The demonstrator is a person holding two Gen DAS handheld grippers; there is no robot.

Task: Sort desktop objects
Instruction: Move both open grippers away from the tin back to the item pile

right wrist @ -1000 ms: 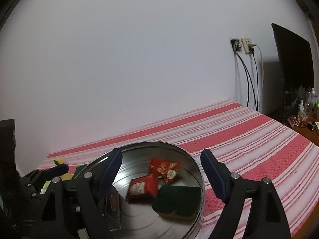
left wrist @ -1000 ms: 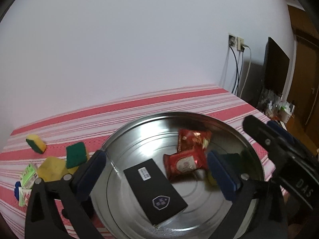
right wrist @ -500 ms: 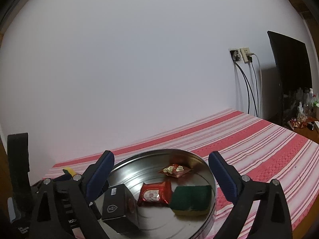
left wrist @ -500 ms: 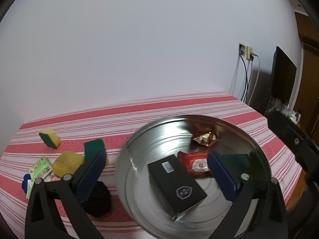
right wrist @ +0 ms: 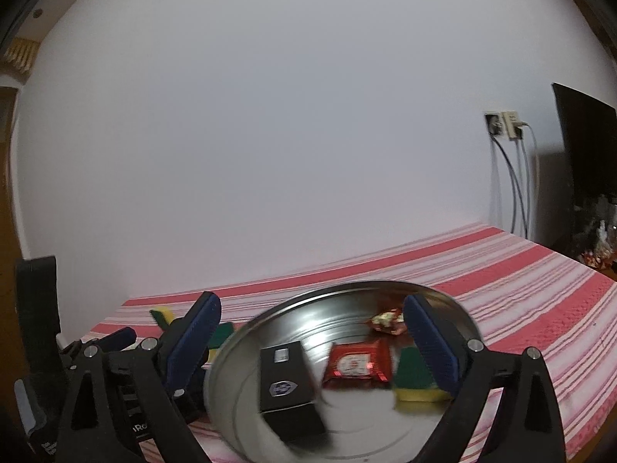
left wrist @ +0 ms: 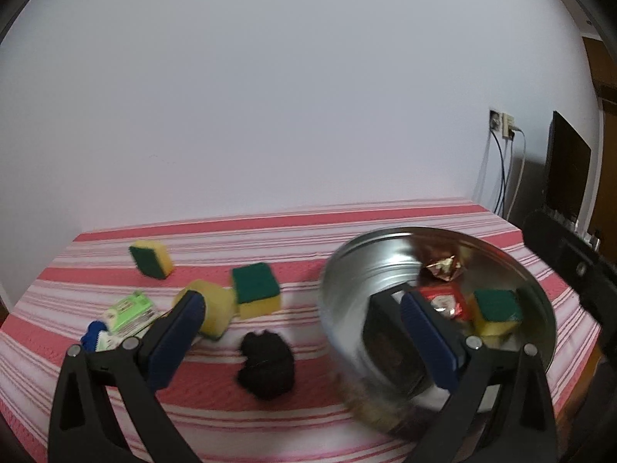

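The left tool [left wrist: 304,332] stands with its blue pads wide apart and nothing between them, poised above a worktop [left wrist: 347,231] covered in a red and white striped cloth. The right tool [right wrist: 312,332] is likewise spread wide and grips nothing. A round metal tray [right wrist: 308,301] sits on the worktop, to the right in the left wrist view and directly ahead in the right wrist view. Inside the tray lie a black box [right wrist: 287,376], a red packet [right wrist: 356,362], a crumpled red and gold wrapper [right wrist: 387,320] toward the far rim, and a green and yellow sponge [left wrist: 495,310] at the right side. Outside the tray, to its left, rest three more sponges: one near the far edge [left wrist: 150,258], one with its green face up [left wrist: 256,289], and a yellow one [left wrist: 214,306] touching it. A green and white packet [left wrist: 129,308] lies beside a small blue item [left wrist: 92,333]; the latter is too blurred to identify. A black clump [left wrist: 266,362] sits alone on the cloth between the left tool's pads in view, near the tray. Parts of both views are smeared by motion blur
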